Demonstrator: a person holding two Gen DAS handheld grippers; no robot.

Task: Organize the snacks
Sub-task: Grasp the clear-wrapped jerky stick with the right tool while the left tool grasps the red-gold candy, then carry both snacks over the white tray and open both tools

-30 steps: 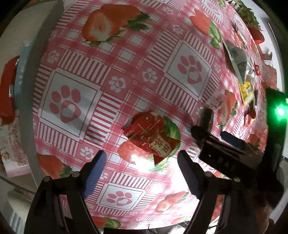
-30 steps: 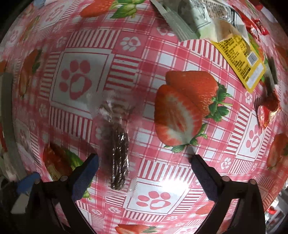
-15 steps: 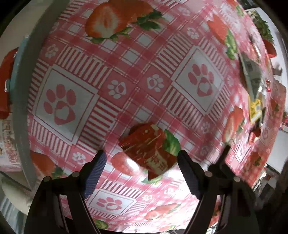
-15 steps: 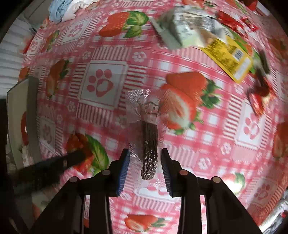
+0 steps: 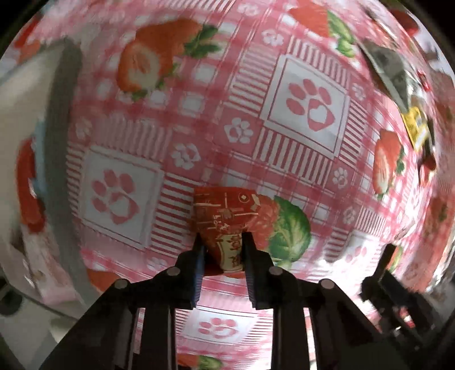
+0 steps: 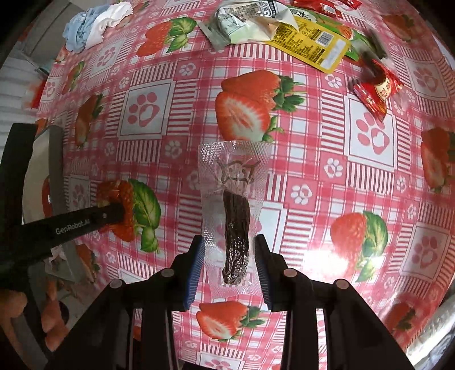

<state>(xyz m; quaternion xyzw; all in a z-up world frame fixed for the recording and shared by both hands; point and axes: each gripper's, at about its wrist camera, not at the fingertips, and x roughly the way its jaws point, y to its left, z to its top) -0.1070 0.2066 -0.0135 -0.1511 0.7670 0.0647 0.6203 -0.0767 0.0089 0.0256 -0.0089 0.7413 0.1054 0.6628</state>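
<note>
My left gripper (image 5: 221, 242) is shut on a red snack packet (image 5: 224, 219) with gold print, over the strawberry tablecloth (image 5: 307, 99). My right gripper (image 6: 229, 250) is shut on a clear packet holding a dark brown snack stick (image 6: 236, 227), lifted above the cloth. The left gripper's black arm (image 6: 71, 224) also shows at the left of the right wrist view. More snacks lie far off: a grey-green packet (image 6: 244, 20), a yellow packet (image 6: 312, 39) and a small red packet (image 6: 375, 88).
A grey-rimmed tray (image 5: 59, 142) with red items sits at the table's left edge; it also shows in the right wrist view (image 6: 55, 170). A blue and white cloth (image 6: 93, 22) lies at the far left corner.
My left gripper has closed on the red packet, which was lying between open jaws before. My right gripper closed on the clear stick packet and raised it.
</note>
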